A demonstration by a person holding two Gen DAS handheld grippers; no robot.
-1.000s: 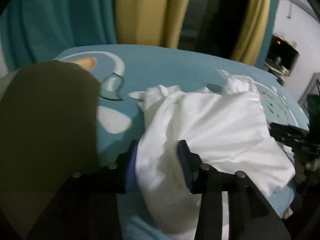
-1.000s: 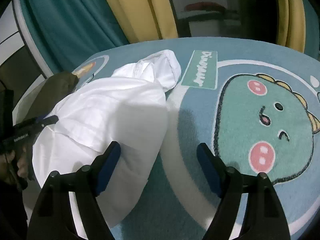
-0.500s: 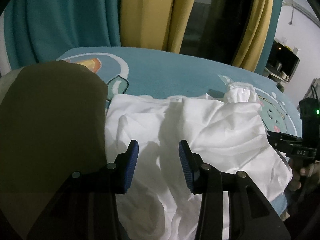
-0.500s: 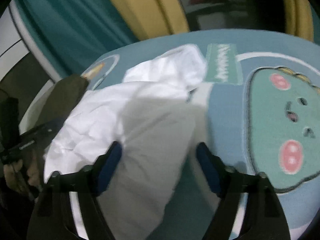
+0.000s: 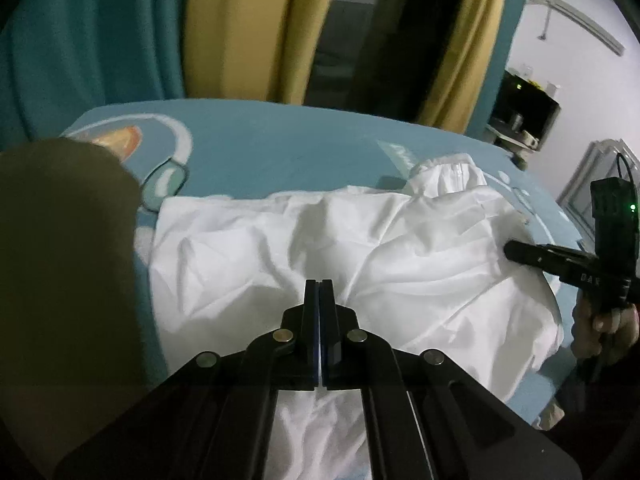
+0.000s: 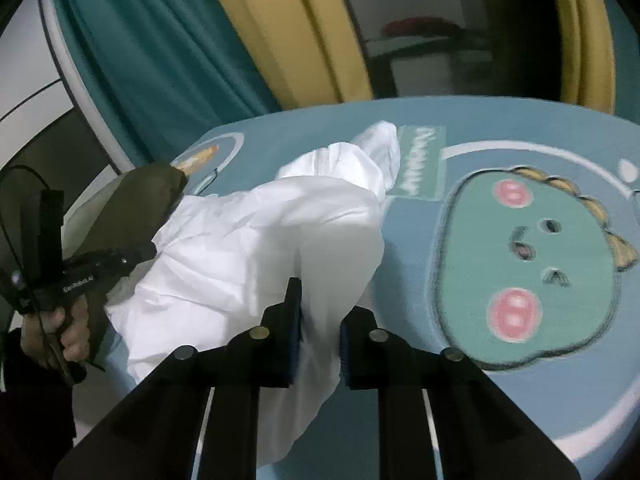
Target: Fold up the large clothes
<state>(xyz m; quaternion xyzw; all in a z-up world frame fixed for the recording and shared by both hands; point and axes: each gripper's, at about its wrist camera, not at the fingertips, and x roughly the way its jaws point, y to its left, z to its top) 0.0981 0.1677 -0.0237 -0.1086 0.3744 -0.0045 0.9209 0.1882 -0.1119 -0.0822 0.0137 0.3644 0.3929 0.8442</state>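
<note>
A large white garment (image 5: pixel 320 248) lies crumpled across a blue cartoon mat (image 5: pixel 280 148). It also shows in the right wrist view (image 6: pixel 256 240). My left gripper (image 5: pixel 321 292) is shut over the garment's near edge; whether cloth is pinched between its pads is not visible. My right gripper (image 6: pixel 318 320) is closed on a fold of the white garment at its right side, cloth bunched between the pads. The right gripper shows in the left wrist view (image 5: pixel 560 260) and the left gripper in the right wrist view (image 6: pixel 100 264).
An olive-green garment (image 5: pixel 60 280) lies at the mat's left side, also in the right wrist view (image 6: pixel 132 208). Teal and yellow curtains (image 5: pixel 220 32) hang behind. A green dinosaur face (image 6: pixel 532 264) is printed on the mat at right.
The white garment went from bunched to spread wider and flatter. My left gripper closed from open. My right gripper narrowed from wide open onto a fold of the garment.
</note>
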